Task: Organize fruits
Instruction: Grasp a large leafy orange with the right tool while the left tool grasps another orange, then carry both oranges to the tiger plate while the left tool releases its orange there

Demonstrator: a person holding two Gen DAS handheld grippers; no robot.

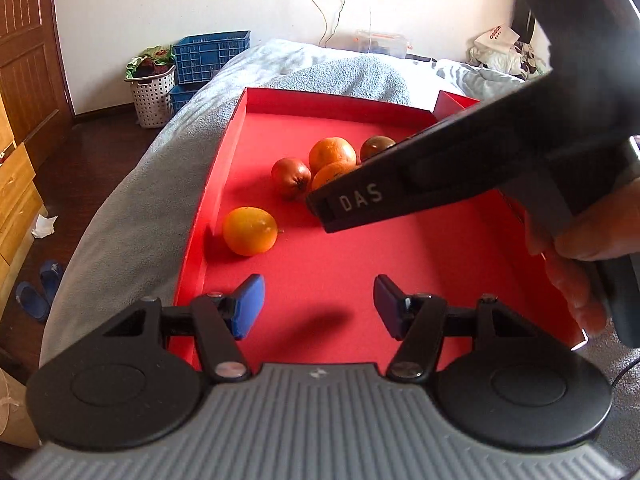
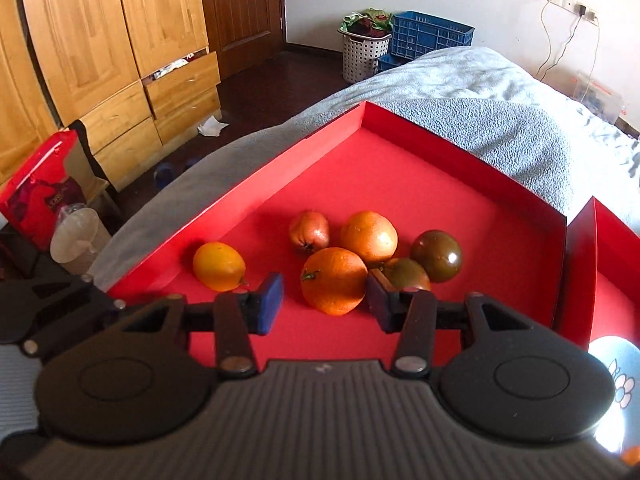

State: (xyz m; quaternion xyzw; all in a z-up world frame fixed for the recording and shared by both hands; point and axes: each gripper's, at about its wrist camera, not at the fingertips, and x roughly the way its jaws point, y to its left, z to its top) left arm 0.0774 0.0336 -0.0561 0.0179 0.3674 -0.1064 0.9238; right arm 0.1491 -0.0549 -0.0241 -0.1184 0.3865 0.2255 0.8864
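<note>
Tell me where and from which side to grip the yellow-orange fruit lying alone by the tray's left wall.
Grip the yellow-orange fruit across its round middle, coming from above. It lies apart from the other fruits, but the tray wall stands close on one side, so probably set the fingers along the wall rather than across it. The left gripper is open and nearby.

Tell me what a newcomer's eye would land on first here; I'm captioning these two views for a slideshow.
The big shallow red cardboard tray on the grey-blanketed bed grabs attention first. Inside it sits a cluster of round oranges, a reddish fruit and two dark green-brown tomatoes, with one yellow-orange citrus apart near the left wall. The right gripper hovers at the nearest orange, jaws apart.
</note>
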